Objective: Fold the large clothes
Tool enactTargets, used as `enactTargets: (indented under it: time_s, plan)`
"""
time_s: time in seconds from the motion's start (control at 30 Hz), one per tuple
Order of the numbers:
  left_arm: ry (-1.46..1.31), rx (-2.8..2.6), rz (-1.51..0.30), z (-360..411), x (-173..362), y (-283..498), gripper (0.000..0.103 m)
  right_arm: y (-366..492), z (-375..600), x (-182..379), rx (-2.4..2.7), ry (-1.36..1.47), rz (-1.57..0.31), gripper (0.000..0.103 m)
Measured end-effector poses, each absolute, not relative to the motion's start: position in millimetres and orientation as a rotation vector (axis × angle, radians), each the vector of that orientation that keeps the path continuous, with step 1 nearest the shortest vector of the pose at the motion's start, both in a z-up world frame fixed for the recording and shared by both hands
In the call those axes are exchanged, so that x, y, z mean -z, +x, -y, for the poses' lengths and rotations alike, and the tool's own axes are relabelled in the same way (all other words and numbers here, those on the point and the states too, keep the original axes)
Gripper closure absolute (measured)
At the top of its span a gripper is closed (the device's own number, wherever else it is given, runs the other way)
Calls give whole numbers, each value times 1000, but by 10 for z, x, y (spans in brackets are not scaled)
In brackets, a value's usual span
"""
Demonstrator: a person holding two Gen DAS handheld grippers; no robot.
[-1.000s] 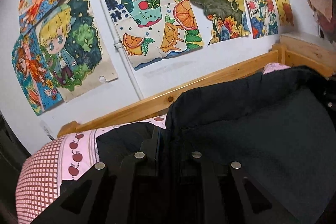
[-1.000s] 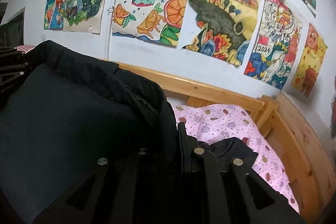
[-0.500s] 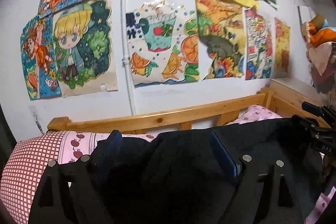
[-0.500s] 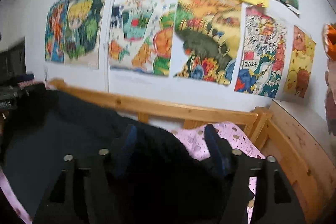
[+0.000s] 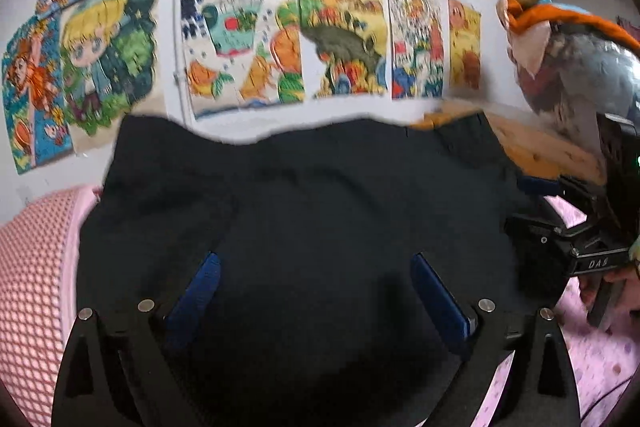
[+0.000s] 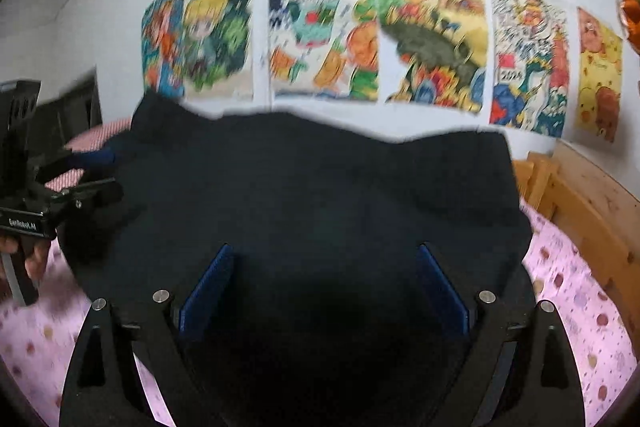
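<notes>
Comparing with a second ago, we see both claws let go: then each was clamped on the edge of the dark garment (image 5: 320, 211), and now the left claw (image 5: 314, 291) and the right claw (image 6: 322, 287) stand wide, their jaws having just been opening. Blue pads (image 5: 202, 287) sit well apart on either side of the cloth, which lies between and under them without being pressed, as far as the motion blur lets us judge. Earlier the garment was bunched and raised; now it lies spread in a broad flat fold on the pink spotted bed sheet (image 6: 568, 287), its far edge hiding most of the wooden bed frame (image 6: 576, 195).

Both claws point forward and somewhat downward over the near edge of the garment, side by side. In the left view the right claw appears at the garment's right edge, a hand (image 5: 616, 291) on its grip; in the right view the left claw shows at the left edge, likewise held by a hand (image 6: 28, 259).

Around them, a pink checked pillow (image 5: 36, 267) lies left, and coloured drawings (image 6: 320, 43) cover the white wall behind the bed.
</notes>
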State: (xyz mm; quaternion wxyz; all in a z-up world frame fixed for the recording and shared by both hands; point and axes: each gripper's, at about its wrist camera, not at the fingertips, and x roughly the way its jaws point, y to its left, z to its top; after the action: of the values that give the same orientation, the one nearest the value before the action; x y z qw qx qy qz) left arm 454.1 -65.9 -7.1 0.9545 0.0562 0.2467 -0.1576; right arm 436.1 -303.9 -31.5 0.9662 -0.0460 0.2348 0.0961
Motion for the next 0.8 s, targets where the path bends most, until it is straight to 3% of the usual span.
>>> enactTargets:
  time_s: [0.47, 0.8]
  plan:
    - [120, 222, -509, 780, 130, 5214, 4, 5106, 2830, 446, -237, -69, -580, 12]
    - [25, 169, -608, 603, 224, 5845, 3, 5735, 2959, 596, -150, 40, -675, 4]
